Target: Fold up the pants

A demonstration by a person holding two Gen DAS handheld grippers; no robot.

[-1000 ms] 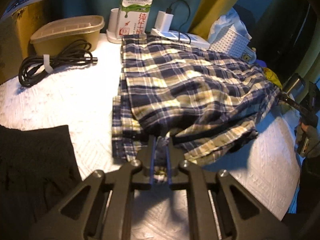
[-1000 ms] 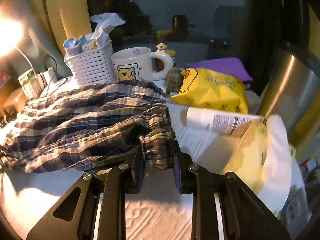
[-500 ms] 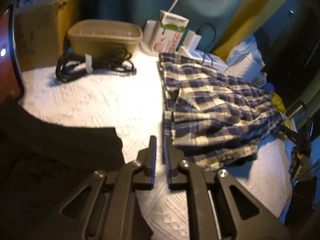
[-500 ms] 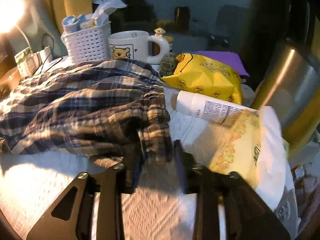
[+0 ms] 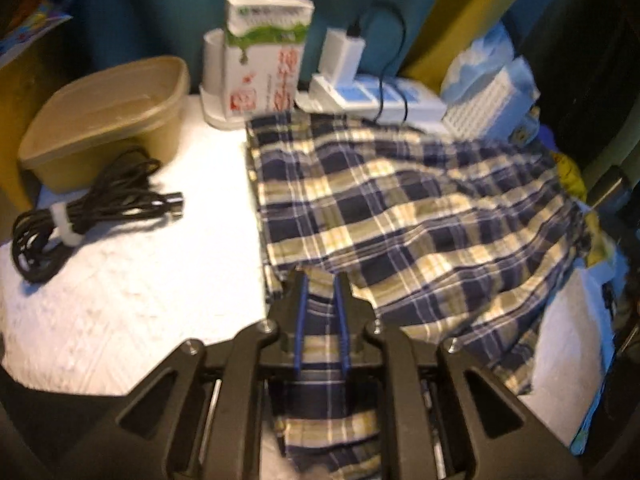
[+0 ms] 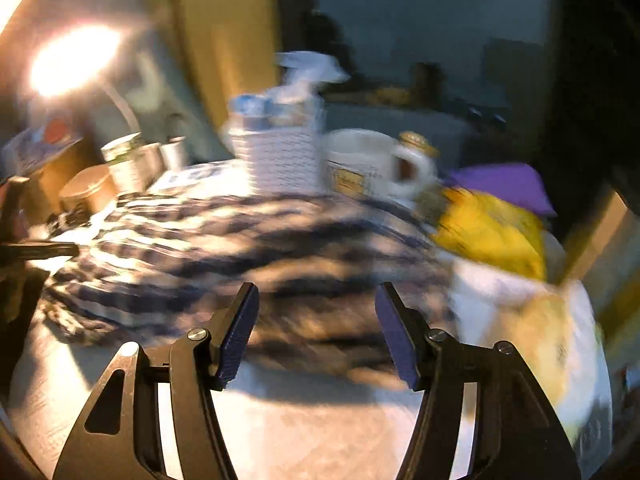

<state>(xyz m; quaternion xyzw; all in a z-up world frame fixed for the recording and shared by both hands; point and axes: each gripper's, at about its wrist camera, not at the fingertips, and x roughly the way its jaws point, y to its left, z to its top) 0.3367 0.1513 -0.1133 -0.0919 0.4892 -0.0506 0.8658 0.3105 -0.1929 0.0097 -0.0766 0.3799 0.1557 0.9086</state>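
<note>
Left wrist view, fairly sharp: plaid pants spread over a white textured surface, navy and cream checks, the near edge doubled over in folds. Right wrist view, badly smeared by motion blur: same pants seen from the opposite end as dark and pale streaks.

Left gripper nearly closed, blue-lined fingers parallel with a narrow gap, a strip of plaid cloth running between them and on under the gripper body; pinched or merely straddled, cannot tell for sure, though cloth fills the gap. Right gripper spread wide, nothing held, hovering just before the near edge of the pants with bare surface beneath.

Only in the left view, all relative to the pants: bundled black cable left, tan lidded container behind the cable, milk carton at the far left corner, white charger on a power strip along the far edge, touching the cloth.

Only in the right view: white mug and yellow bag beyond the far right of the pants, purple item behind the bag, bright lamp glare upper left.

Shared by both: white perforated basket of tissues, crowding the far edge of the pants.
</note>
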